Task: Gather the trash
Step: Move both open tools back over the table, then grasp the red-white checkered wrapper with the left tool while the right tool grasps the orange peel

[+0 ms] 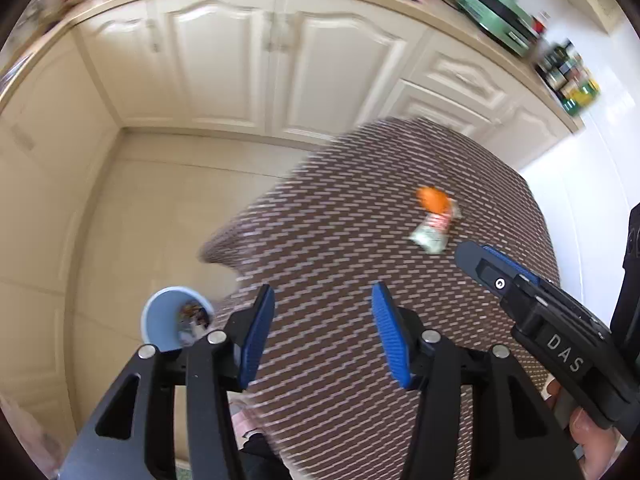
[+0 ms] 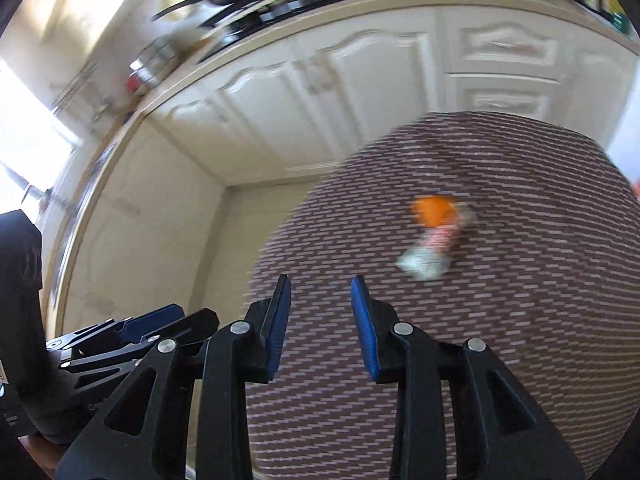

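Observation:
An orange scrap (image 1: 432, 199) lies on a round table with a brown woven cloth (image 1: 340, 240), touching a crumpled white and red wrapper (image 1: 434, 229). Both show blurred in the right wrist view, the orange scrap (image 2: 435, 210) and the wrapper (image 2: 426, 258). A light blue bin (image 1: 170, 320) with trash inside stands on the floor left of the table. My left gripper (image 1: 323, 328) is open and empty above the table's near part. My right gripper (image 2: 320, 320) is open and empty, short of the trash; it also shows in the left wrist view (image 1: 486, 260).
Cream kitchen cabinets (image 1: 240, 64) run behind the table under a counter with a green appliance (image 1: 496, 16) and jars (image 1: 568, 76). A hob with pans (image 2: 240, 4) is on the counter. Cream floor tiles (image 1: 140, 208) lie left of the table.

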The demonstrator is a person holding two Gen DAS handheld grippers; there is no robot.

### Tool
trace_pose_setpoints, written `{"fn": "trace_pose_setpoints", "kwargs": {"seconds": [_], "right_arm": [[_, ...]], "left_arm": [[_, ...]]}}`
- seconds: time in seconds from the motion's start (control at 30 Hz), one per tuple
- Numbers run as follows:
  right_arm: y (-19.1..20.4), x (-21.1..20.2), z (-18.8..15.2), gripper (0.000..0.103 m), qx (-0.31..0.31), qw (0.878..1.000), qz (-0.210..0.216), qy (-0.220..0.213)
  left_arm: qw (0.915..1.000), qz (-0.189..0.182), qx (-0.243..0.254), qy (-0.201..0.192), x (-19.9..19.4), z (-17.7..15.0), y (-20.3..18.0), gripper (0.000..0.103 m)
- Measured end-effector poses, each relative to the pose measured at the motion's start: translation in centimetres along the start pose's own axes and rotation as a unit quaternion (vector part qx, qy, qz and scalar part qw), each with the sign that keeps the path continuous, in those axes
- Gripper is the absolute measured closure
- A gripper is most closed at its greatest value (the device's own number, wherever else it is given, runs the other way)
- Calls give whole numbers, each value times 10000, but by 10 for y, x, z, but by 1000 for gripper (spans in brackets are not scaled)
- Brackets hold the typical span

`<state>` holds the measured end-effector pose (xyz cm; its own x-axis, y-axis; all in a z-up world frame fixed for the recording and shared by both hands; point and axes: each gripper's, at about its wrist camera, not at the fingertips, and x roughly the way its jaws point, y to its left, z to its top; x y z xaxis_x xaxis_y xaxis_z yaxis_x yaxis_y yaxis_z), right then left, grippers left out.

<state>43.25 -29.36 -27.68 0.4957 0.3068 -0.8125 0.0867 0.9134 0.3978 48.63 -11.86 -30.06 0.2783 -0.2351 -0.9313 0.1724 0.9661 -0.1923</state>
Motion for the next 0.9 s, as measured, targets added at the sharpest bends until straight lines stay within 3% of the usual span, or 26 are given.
{"fn": "trace_pose_setpoints", "kwargs": {"seconds": [0.3,0.5,0.67,0.7,0.73,0.77,0.9], "right_arm": [[-98,-4,15,72,542,9979,-368,0],[-126,4,19,72,709,9969,-334,12],[-136,12,23,72,720,9970,-270,40],[-137,13,23,72,725,9970,-259,46],[-137,14,24,72,731,9970,-245,57],[-136,16,25,72,728,9970,-239,66],[-128,24,31,72,669,9975,-186,122]], "left_arm": [[9968,-263,671,342,79,25,-100,53],[9941,20,984,463,119,40,-124,53],[9926,-3,1068,577,144,50,-133,53],[9916,-33,1115,650,149,50,-135,56],[9908,-54,1153,709,154,51,-138,70],[9900,-3,1203,740,156,50,-138,76],[9908,-226,1070,792,152,47,-128,92]]}}
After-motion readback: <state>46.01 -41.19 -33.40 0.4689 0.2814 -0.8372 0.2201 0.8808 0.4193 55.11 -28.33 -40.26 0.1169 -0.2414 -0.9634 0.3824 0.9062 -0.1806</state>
